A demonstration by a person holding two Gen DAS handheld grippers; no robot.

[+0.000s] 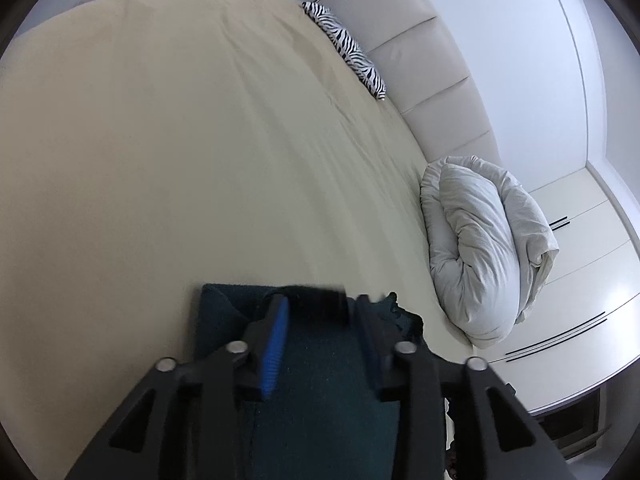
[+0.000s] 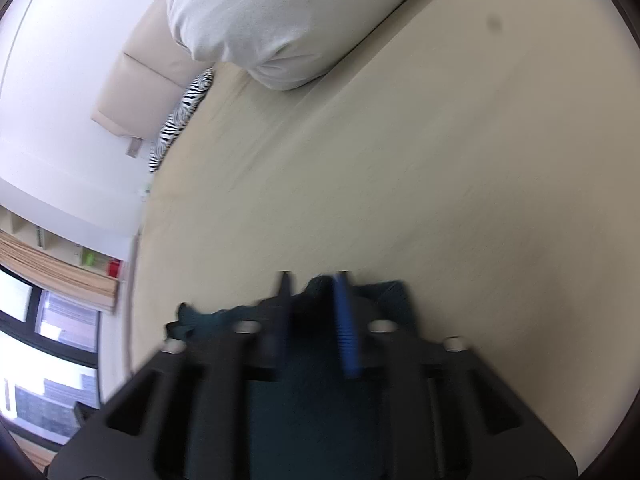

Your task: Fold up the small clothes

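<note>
A dark teal garment (image 1: 324,364) lies on the beige bed sheet (image 1: 180,160), under and between the fingers of my left gripper (image 1: 320,312). The left jaws stand apart, with cloth between them; no pinch shows. In the right wrist view the same dark teal garment (image 2: 316,384) sits under my right gripper (image 2: 312,292). Its blue-padded finger (image 2: 348,336) and black finger stand a little apart over the cloth. This view is motion-blurred. I cannot tell whether either gripper holds the cloth.
A rolled white duvet (image 1: 484,248) lies at the bed's right side, also in the right wrist view (image 2: 288,20). A zebra-print pillow (image 1: 352,52) rests by the padded headboard (image 1: 432,64). White cabinets (image 1: 580,280) stand beyond the bed. Windows (image 2: 48,352) show at left.
</note>
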